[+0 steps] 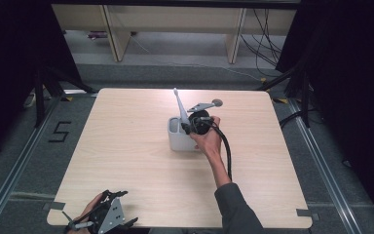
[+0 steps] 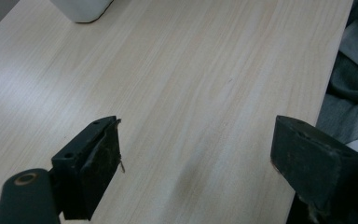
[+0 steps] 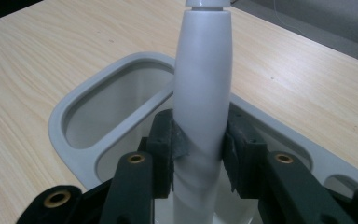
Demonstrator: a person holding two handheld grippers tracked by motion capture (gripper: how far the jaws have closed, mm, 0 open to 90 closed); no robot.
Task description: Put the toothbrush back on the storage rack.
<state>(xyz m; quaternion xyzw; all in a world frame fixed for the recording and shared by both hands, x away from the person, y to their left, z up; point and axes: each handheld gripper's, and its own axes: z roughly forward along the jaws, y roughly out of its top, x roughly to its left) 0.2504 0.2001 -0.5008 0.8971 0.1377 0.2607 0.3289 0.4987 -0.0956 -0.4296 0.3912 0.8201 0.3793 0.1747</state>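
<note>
A: Right tool point(image 3: 199, 154) clamped on toothbrush handle point(image 3: 203, 93), its long axis leaning over the holder point(image 3: 70, 121) at mid-counter point(image 1: 126, 161).
B: Left tool point(image 2: 196, 163) apart, well away at the near edge.

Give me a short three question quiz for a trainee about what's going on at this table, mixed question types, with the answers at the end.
1. True or false: the right tool is clamped on the grey toothbrush handle.
2. Which compartment of the grey holder is the handle over? A) the far one B) the middle one, nearest the tool C) none, it lies on the table.
3. Fill in: the left tool hovers over bare tabletop near the table's front edge with its jaws ____.

Key: 1 true; 2 B; 3 open.
</note>
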